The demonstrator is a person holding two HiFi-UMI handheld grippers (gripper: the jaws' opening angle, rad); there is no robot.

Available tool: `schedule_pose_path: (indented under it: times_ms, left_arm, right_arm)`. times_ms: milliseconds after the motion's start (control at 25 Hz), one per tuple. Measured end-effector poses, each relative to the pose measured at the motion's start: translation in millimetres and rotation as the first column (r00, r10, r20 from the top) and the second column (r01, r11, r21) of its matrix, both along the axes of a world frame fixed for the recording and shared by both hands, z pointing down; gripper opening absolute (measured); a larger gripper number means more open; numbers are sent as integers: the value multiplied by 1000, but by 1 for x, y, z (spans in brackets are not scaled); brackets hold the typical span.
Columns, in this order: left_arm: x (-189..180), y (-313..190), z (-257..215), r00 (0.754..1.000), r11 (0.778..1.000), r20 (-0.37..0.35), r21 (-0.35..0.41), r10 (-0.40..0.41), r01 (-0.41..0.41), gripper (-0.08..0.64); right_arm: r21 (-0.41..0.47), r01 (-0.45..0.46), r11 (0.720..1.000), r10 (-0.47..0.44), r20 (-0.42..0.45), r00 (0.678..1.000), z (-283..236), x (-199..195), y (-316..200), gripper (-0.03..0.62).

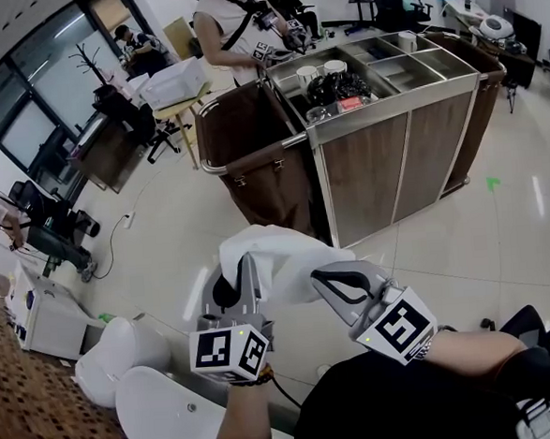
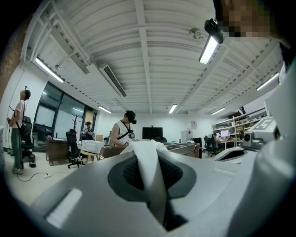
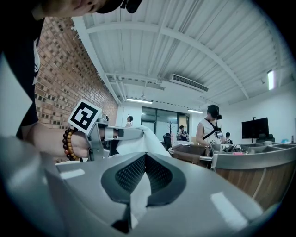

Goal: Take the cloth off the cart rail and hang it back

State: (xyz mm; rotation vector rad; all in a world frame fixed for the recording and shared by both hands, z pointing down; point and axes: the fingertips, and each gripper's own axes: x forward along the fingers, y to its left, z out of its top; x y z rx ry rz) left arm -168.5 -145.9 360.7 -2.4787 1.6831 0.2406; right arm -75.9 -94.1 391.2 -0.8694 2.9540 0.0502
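Since the left gripper (image 1: 246, 270) and right gripper (image 1: 324, 282) are each clamped on an edge of the white fabric cloth (image 1: 279, 253), near the person and well apart from the far chrome rail (image 1: 259, 152) of the wood-panelled cart (image 1: 384, 164), carry it taut and drape it evenly before letting go.

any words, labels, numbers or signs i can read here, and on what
No text can be read.
Cubes on the left gripper and right gripper: square marker patterns only, no letters.
Red item on the cart: print too small.
Wall sheet: too blurred.
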Motion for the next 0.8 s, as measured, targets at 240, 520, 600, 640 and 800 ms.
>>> schedule_pose_path:
  times_ms: [240,520,600,640,800]
  left_arm:
    - [7,-1,-13,1000,1000,5,14,-7,7,29]
    - [24,0,-25,1000,999,14,33,-10,9,29]
    - [30,0,-26,1000,999,19,36,-10,9,29]
    - [34,-1,-27,1000,999,21,38,-10,9,29]
    - [45,0,-28,1000,999,28,47,-15,13,29]
  right_arm:
    - [1,8,1000,-8,6,1000,1,10,-1,0]
    - [91,2,996,3,-55,998,-14,32,-33,185]
    - [206,39,978,-12,-133,991,-11,34,-49,263]
    - [224,57,973,-20,-163,986,-8,34,-55,289]
    - [188,145,971,-90,-273,958,15,26,-67,380]
